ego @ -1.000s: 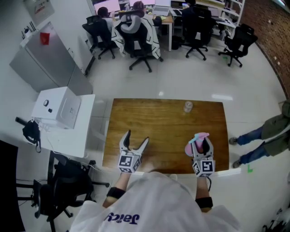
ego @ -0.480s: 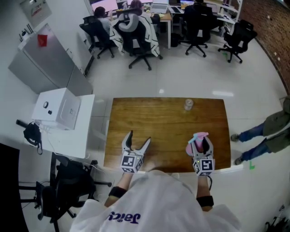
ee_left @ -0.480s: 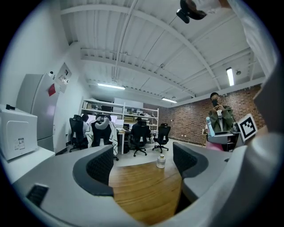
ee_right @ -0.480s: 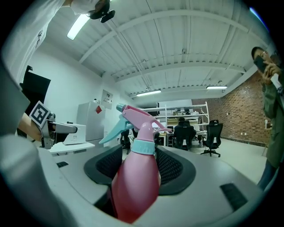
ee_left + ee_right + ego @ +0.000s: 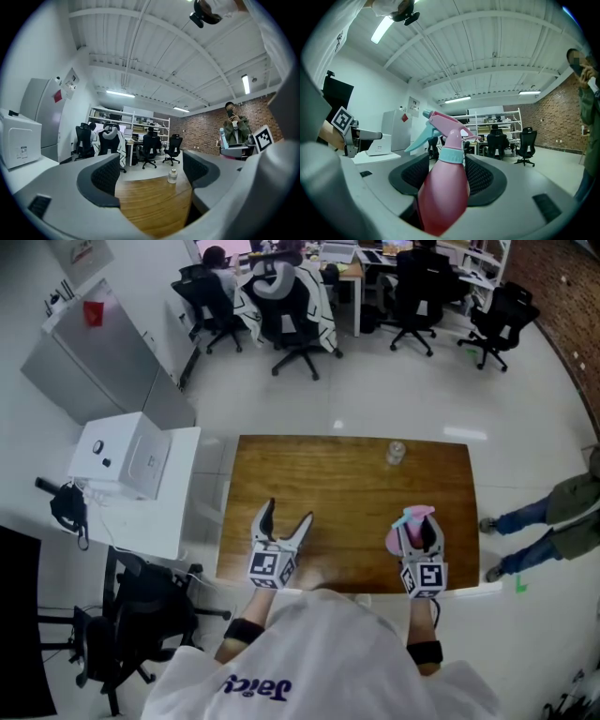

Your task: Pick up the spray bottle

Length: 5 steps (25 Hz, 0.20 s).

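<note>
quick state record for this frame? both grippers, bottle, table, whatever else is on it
left hand-held gripper: open, empty, over the table's near side
right hand-held gripper: shut on spray bottle
spray bottle: pink body, teal collar and trigger, upright between the jaws
table: wooden
small clear jar: near the table's far edge, untouched
bottle lifted off table: cannot tell

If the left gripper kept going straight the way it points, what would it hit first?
Likely nothing soon: the left gripper, open and empty, faces bare table. The small clear jar near the far edge sits slightly right of its line, so it might clip or miss it; depth is unclear.
</note>
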Tool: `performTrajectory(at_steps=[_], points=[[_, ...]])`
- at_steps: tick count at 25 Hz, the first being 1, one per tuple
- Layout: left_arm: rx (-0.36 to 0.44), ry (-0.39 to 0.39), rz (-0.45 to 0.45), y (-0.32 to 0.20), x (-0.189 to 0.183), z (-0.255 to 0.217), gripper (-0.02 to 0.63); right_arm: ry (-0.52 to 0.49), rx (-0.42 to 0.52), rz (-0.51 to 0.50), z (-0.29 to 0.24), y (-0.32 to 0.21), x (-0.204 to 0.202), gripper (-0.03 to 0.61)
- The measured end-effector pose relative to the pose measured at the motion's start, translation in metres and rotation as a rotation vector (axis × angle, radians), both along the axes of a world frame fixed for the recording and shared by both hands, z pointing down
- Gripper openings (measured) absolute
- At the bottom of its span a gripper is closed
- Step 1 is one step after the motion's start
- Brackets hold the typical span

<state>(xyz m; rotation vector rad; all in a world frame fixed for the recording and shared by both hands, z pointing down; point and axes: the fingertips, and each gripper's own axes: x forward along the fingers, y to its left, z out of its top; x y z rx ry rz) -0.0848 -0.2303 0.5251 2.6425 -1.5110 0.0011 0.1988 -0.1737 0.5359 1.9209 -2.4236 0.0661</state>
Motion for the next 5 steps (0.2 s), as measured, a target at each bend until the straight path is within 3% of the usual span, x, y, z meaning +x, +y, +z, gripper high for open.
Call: performTrajectory(at_steps=[5], points=[[-0.018, -0.010, -0.010, 0.0032, -0.0038, -0.0085, 0.433, 0.023, 0.015, 0.003, -0.0023, -0.0006, 0.0035, 0.247]])
